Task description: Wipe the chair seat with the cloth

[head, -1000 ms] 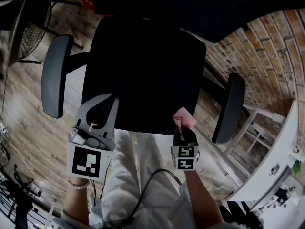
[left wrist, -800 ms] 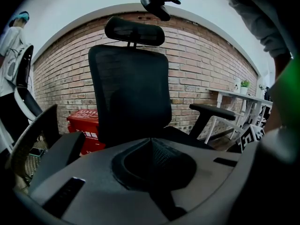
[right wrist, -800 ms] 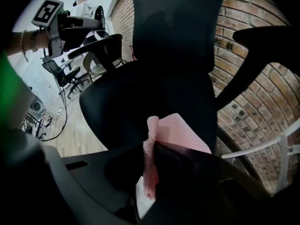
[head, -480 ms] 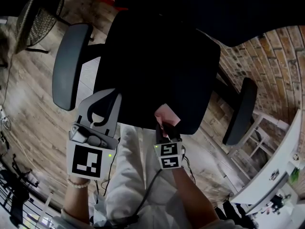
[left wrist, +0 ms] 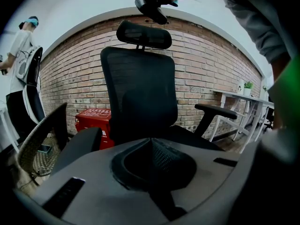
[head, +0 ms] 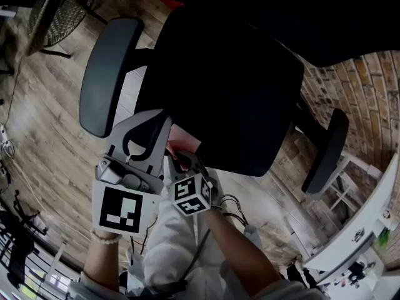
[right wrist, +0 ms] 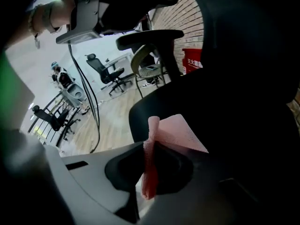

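Observation:
The black office chair seat (head: pixel 231 99) fills the middle of the head view, between its left armrest (head: pixel 103 74) and right armrest (head: pixel 325 152). My right gripper (head: pixel 181 157) is shut on a pink cloth (head: pixel 183 138) at the seat's near-left front edge. In the right gripper view the cloth (right wrist: pixel 180 134) sticks up between the jaws of that gripper (right wrist: pixel 150 128), against the dark seat (right wrist: pixel 154 104). My left gripper (head: pixel 153 119) is right beside it, shut and holding nothing. The left gripper (left wrist: pixel 151 142) points at the seat (left wrist: pixel 187 136) and backrest (left wrist: pixel 138 93).
A red box (left wrist: pixel 93 118) stands behind the chair by the brick wall. To the left is a wicker chair (head: pixel 53 11), to the right a white table (head: pixel 369 230). A person (left wrist: pixel 23 36) stands at far left. Cables (right wrist: pixel 91 107) hang near my legs.
My right gripper has carried the cloth leftward along the seat's front edge until it sits next to the left gripper. The left gripper has barely moved.

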`<state>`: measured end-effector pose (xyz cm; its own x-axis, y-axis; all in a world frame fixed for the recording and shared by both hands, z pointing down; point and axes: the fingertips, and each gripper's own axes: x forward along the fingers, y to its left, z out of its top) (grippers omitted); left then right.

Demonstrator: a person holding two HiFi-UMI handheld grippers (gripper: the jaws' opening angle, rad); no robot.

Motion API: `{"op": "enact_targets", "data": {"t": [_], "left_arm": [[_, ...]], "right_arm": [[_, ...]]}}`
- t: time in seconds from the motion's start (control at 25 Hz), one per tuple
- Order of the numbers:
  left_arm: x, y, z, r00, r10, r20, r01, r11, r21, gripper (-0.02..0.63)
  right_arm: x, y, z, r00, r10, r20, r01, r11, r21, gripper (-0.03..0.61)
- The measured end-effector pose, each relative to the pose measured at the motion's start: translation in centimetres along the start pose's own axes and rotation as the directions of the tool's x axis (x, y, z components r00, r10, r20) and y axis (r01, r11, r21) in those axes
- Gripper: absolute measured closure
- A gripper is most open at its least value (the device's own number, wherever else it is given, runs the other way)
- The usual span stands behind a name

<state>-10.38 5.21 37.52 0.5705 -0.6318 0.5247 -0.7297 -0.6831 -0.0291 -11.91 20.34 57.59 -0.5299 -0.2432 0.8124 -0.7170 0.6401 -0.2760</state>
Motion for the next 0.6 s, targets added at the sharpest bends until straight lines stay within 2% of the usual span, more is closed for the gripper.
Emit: {"op": "enact_targets", "data": {"t": [0.28,0.44,0.6], "left_arm": [[-0.4,0.8,0.2,1.000,0.004,0.006,-0.004,1.000,0.019,0.595],[-0.8,0.9,1.6,1.000,0.011,0.018,-0.012,1.000,0.018,0.595],[-1.5,0.9,4.3,0.999,0.010,0.048,-0.011,0.999,0.036,0.595]], "right_arm": [[2.4,3.2,3.6,0.996,0.093,0.009,-0.092,0.993,-0.075,0.525],[1.2,1.6,5.1,0.997,0.059,0.044,-0.059,0.998,-0.022,0.523],[-2.5,-0.3,7.0,0.996,0.009,0.091,-0.013,0.999,0.043,0.525]]}}
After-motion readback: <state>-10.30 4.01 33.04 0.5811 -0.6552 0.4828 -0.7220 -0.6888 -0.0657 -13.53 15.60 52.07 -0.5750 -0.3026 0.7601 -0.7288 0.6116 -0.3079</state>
